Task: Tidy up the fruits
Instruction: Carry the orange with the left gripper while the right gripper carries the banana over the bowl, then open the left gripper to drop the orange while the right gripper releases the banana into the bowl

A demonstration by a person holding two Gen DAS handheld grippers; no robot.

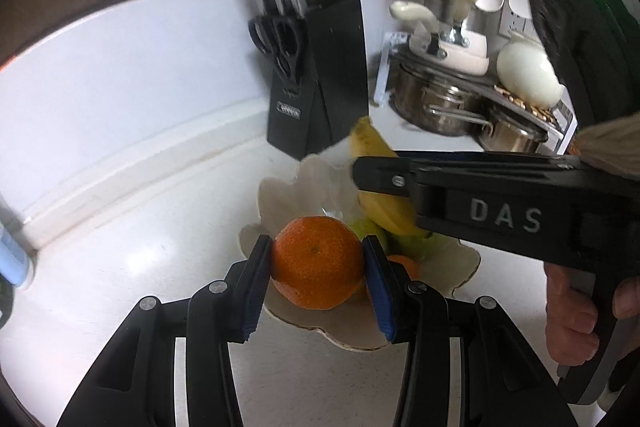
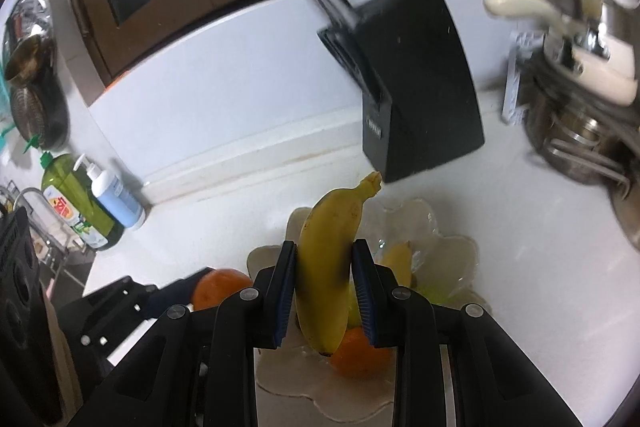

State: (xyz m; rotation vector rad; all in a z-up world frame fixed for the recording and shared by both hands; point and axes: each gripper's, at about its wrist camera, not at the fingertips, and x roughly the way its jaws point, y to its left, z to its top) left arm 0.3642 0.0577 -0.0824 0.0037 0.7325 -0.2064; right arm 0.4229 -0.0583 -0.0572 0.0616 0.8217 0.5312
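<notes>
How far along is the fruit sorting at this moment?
Done: another orange and some green fruit already lie in the flower-shaped dish. In hand: the left gripper holds an orange, the right gripper a banana, both over the dish. Left: setting both down.

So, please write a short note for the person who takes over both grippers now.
Left gripper: shut on a round orange tangerine, above the cream flower-shaped dish.
Right gripper: shut on a yellow banana, also over the dish.
Already in the dish: another orange fruit, something green, one more yellow piece.
Left: set both fruits down and release.
</notes>
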